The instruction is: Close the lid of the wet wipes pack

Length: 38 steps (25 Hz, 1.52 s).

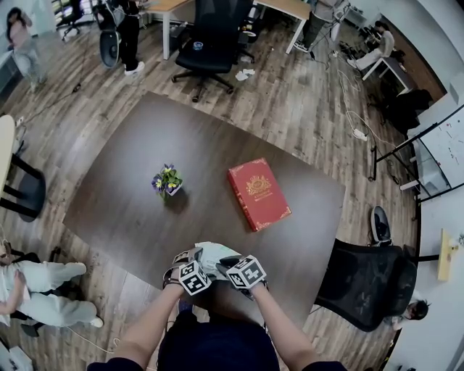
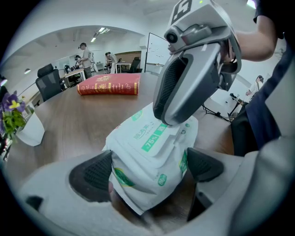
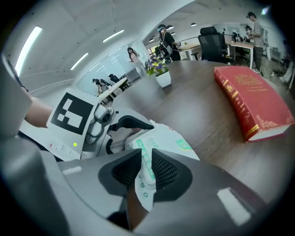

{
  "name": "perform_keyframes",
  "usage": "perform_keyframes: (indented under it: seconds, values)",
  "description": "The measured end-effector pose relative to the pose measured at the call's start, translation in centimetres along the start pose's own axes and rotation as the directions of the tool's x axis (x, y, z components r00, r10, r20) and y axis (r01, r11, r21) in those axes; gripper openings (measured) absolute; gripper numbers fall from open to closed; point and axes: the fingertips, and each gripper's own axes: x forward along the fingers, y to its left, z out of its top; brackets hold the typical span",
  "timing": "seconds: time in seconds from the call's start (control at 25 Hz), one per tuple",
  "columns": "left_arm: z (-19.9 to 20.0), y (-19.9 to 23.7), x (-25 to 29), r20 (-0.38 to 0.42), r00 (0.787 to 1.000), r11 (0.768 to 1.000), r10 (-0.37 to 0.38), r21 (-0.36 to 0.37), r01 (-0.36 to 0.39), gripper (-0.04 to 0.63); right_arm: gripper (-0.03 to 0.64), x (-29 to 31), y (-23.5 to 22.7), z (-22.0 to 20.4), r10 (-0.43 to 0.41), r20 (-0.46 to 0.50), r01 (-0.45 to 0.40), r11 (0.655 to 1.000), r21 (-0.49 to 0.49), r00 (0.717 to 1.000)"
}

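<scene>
The left gripper (image 2: 150, 169) is clamped on the sides of the wipes pack (image 2: 138, 182) at the near edge of the surface (image 2: 69, 124), likely to steady it. The right gripper (image 3: 145, 169), jaws together, presses the lid (image 2: 156, 138) down

I'm in an office: past my fingers (image 3: 122, 170) stand a black swivel chair (image 1: 210, 36) and desks (image 1: 286, 7), a whiteboard (image 1: 444, 148) off to their right

Wood floor (image 1: 304, 109), dark table (image 1: 130, 196), black office chairs (image 1: 214, 32).
</scene>
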Motion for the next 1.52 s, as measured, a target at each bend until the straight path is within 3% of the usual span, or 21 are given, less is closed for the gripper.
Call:
perform_keyframes:
  seconds: [0.16,0.4,0.6,0.8,1.4,1.52]
  values:
    - [0.1,-0.1,0.0,0.0,1.0,1.0,0.001,-0.001,-0.001,0.508,0.092,0.4,-0.3,-0.6,-0.073,-0.038,0.07,0.995,-0.077,0.997]
    - [-0.1,0.0,0.3,0.004,1.0,1.0,0.003,0.001,-0.003,0.508,0.209,0.7,-1.0,-0.7,-0.255,-0.053,0.234,0.939,-0.253,0.965]
    - [-0.1,0.0,0.2,0.001,1.0,1.0,0.004,0.002,-0.004,0.508,0.229,1.1,-1.3,-1.0,-0.276,-0.069,0.248,0.931,-0.267,0.959]
    - [-0.1,0.0,0.2,0.007,1.0,1.0,0.007,0.003,-0.007,0.508,0.236,1.5,-1.4,-1.2,-0.329,-0.069,0.291,0.901,-0.322,0.942]
    - [-0.2,-0.1,0.1,0.017,1.0,1.0,0.02,0.008,-0.02,0.509,0.239,1.6,-1.4,-1.2,-0.296,-0.079,0.264,0.925,-0.273,0.952]
    - [-0.2,-0.1,0.1,0.017,1.0,1.0,0.021,0.006,-0.021,0.509,0.238,1.5,-1.4,-1.1,-0.261,-0.036,0.248,0.946,-0.21,0.965]
